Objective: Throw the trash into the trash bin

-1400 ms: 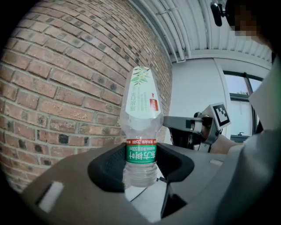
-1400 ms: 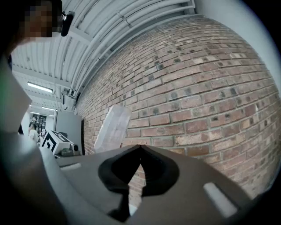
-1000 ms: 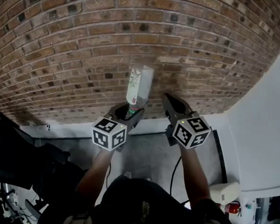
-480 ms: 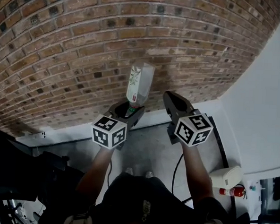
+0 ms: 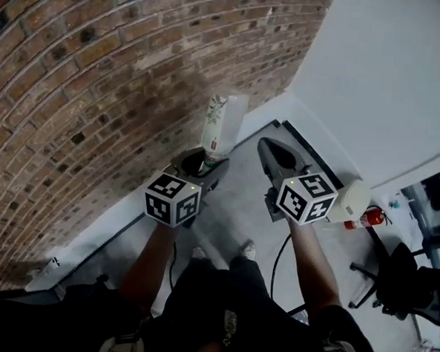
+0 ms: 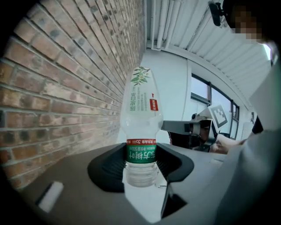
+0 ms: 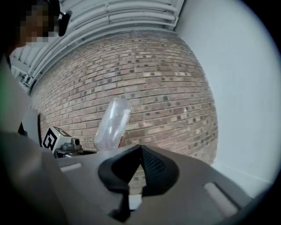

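Near, left: left gripper, jaws clenched on lower end of plastic bottle. Bottle upright, held in air above grey floor. Near, right: right gripper, jaws pressed together, nothing between. Lower right, on floor: red fire extinguisher. Beyond: brick wall left, white wall right, meeting in corner.

Clear glossy plastic bottle with smooth printed label, matt dark plastic left gripper with ribbed pads, rough brick wall, smooth matt white wall
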